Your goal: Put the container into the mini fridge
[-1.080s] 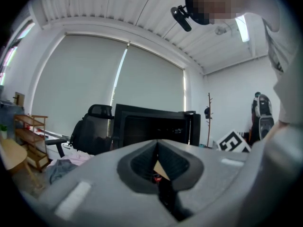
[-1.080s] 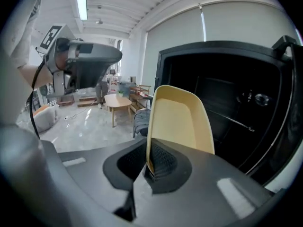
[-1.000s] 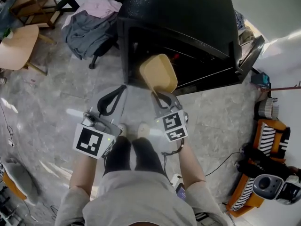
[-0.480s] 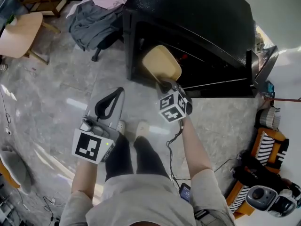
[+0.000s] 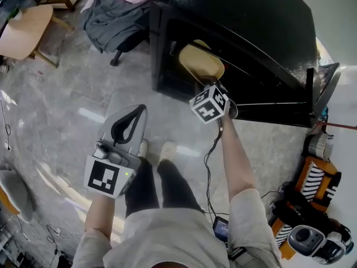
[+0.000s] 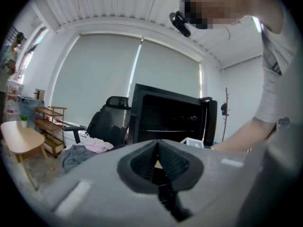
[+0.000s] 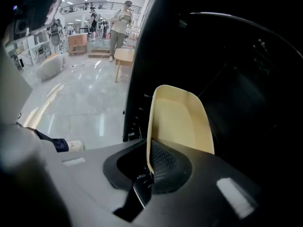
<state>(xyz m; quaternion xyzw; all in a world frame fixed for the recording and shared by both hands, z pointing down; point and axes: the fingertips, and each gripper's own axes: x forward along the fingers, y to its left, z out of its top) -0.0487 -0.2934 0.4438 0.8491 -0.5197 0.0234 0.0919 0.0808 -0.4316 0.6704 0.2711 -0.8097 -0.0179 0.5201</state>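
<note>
Toward the lower left of the head view, the left hand-held gripper (image 5: 136, 110) hung low over the floor (image 5: 67, 105). Its jaws were pressed together on nothing, well apart from the work. Up and to the right of it, the right hand-held gripper (image 5: 203, 85) was clamped on the near rim of the container (image 5: 201, 61), with one pad inside the wall and one outside. The container lay straight ahead of that gripper, its long axis running on along the jaws into the dark opening of the mini fridge (image 5: 251, 27). The right arm was plainly the nearer one, and the coming move looked like a push forward and a set-down. The container was a shallow, pale yellow-tan tub with rounded corners and nothing visible in it. It seemed partly past the fridge's front frame, held in the air rather than resting on a shelf. At far right, the fridge door (image 5: 325, 88) stood swung open.
</note>
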